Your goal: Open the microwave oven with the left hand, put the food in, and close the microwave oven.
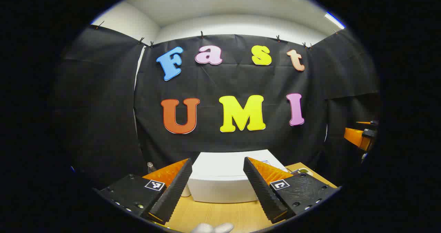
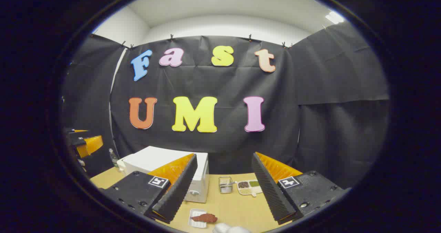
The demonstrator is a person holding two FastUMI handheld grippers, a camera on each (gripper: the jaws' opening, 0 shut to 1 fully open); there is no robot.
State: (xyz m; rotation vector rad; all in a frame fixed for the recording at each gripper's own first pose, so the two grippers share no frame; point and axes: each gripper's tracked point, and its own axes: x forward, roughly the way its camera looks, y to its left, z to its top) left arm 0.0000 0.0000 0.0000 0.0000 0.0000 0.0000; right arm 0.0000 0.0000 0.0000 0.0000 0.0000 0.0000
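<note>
A: Where is the microwave oven (image 2: 172, 171) sitting?

B: It is sitting on the wooden table (image 2: 237, 205), toward the far left, white, with its door looking closed. In the left gripper view it is lying straight ahead, between the fingers.

A: And the food?

B: The food (image 2: 205, 218), a brown piece, is lying on a small white tray (image 2: 194, 217) at the near edge of the table, in front of the oven and apart from it.

A: What are the grippers doing?

B: The left gripper (image 1: 217, 188) is hovering with its fingers spread wide, gripping nothing. The right gripper (image 2: 224, 186) is likewise standing apart and empty, above the tray.

A: Anything else nearby?

B: A small wire basket (image 2: 225, 184) is standing to the right of the oven, and just beside it a divided dish (image 2: 249, 187) is holding dark and green fillings. A bottle (image 2: 113, 157) is standing at the far left.
</note>
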